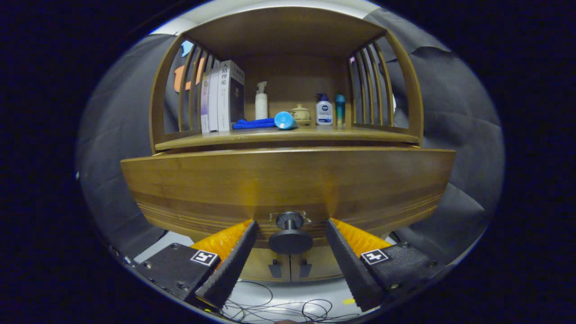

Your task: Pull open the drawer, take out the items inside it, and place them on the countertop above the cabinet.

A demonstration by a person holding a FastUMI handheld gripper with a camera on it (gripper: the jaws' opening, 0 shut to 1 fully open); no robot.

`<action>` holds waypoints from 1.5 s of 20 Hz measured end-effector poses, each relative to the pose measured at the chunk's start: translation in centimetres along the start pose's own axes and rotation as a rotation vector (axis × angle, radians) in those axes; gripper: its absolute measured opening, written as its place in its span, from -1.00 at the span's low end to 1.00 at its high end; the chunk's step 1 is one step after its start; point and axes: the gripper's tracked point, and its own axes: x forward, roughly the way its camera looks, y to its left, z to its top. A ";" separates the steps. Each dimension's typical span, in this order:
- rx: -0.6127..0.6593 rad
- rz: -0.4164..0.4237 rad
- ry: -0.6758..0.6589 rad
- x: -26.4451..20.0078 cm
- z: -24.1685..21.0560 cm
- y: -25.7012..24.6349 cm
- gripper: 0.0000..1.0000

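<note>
Gripper (290,234): fingers apart, one on each side of the knob (290,236), neither pressing on it; the spread leaves room for the knob's disc between them.
Knob: dark round pull on a short stem at the middle of the drawer front (288,184), the one part of that panel that offers a grip.
Drawer: front panel faces the fingers, just under the countertop (288,134); whether it sits flush or stands slightly out cannot be told, and its inside is hidden.
Countertop: carries books (223,96), a folded blue cloth (254,123), a blue cup on its side (285,120), a spray bottle (261,101), a small lidded jar (300,113), a pump bottle (323,110) and a teal bottle (340,109).
Stage: blue cloth and cup lie near the front edge where the task wants things; whether they came from the drawer cannot be told.
</note>
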 end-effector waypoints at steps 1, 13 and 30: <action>-0.005 -0.001 0.003 0.4 0.1 0.1 1.00; -0.066 -0.038 0.062 3.3 0.5 -0.3 1.00; -0.052 0.082 -0.044 -5.6 3.9 0.3 1.00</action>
